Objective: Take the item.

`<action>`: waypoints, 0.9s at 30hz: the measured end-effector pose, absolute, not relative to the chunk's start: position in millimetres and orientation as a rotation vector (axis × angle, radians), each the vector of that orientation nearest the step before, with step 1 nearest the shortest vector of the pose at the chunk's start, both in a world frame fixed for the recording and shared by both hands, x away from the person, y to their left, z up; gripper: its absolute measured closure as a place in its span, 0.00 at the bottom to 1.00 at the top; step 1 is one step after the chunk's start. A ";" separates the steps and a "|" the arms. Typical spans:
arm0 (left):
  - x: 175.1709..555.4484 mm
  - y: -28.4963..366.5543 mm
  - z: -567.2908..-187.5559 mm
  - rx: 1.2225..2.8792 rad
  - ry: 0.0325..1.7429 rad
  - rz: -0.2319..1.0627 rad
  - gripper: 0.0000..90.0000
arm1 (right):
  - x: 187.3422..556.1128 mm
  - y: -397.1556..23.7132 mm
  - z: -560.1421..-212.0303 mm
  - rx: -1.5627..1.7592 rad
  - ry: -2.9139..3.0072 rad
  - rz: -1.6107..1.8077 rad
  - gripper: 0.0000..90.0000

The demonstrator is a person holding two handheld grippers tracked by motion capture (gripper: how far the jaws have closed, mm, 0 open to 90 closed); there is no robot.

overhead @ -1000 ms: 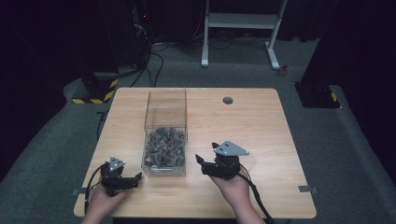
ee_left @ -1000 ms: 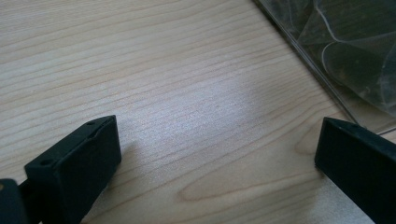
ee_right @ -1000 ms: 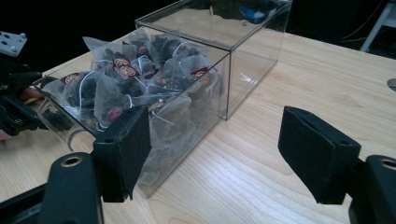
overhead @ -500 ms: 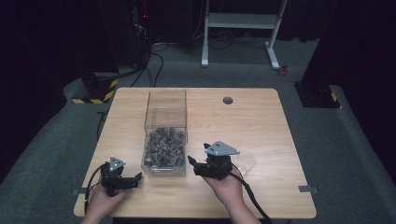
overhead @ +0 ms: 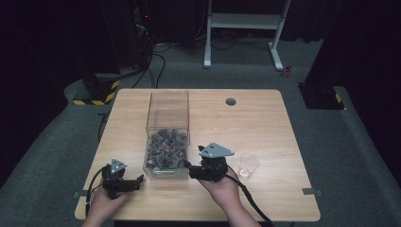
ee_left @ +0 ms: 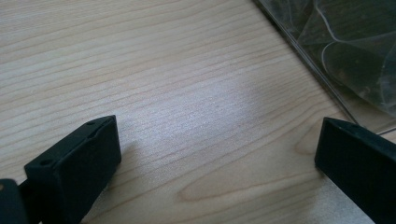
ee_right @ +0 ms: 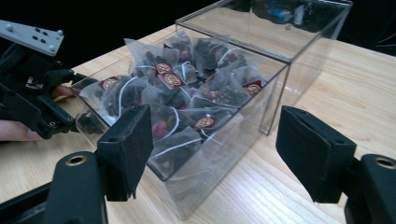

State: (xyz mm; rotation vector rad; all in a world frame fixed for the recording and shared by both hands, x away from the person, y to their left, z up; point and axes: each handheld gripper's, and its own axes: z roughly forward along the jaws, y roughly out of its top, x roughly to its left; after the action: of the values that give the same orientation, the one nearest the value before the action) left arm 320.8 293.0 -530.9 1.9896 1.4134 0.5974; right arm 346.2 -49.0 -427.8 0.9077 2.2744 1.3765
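A clear plastic box (overhead: 169, 97) stands on the wooden table (overhead: 255, 123), its near half filled with several tea bags (overhead: 165, 147). My right gripper (overhead: 188, 169) is open at the box's near right corner, jaws pointing left at its wall. In the right gripper view the jaws (ee_right: 217, 140) frame that box (ee_right: 275, 60) and the tea bags (ee_right: 187, 93), nothing between the pads. My left gripper (overhead: 138, 182) rests open by the near left corner. In the left gripper view its jaws (ee_left: 217, 154) frame bare wood beside the box's edge (ee_left: 345, 42).
A small clear plastic cup (overhead: 248, 164) stands on the table just right of my right hand. A dark grommet (overhead: 230, 101) sits near the far edge. My left gripper (ee_right: 32, 93) shows beyond the box in the right gripper view.
My right gripper has slid left toward the box, uncovering the clear cup behind it. The left gripper has stayed where it was.
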 end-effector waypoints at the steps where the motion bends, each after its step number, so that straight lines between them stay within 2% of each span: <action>1: 320.8 293.0 -530.9 1.990 1.413 0.597 0.01 | 346.0 -47.4 -427.7 0.903 2.279 1.376 0.31; 19: 320.8 293.1 -530.7 1.991 1.413 0.595 0.01 | 346.1 -21.0 -434.0 0.847 2.347 1.390 0.33; 27: 320.8 293.1 -530.8 1.991 1.414 0.595 0.01 | 346.4 -11.7 -438.9 0.824 2.378 1.383 0.37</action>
State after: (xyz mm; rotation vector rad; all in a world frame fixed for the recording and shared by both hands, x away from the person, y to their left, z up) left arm 320.8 293.1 -530.8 1.9906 1.4135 0.5953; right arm 346.4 -11.7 -438.9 0.8244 2.3777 1.3826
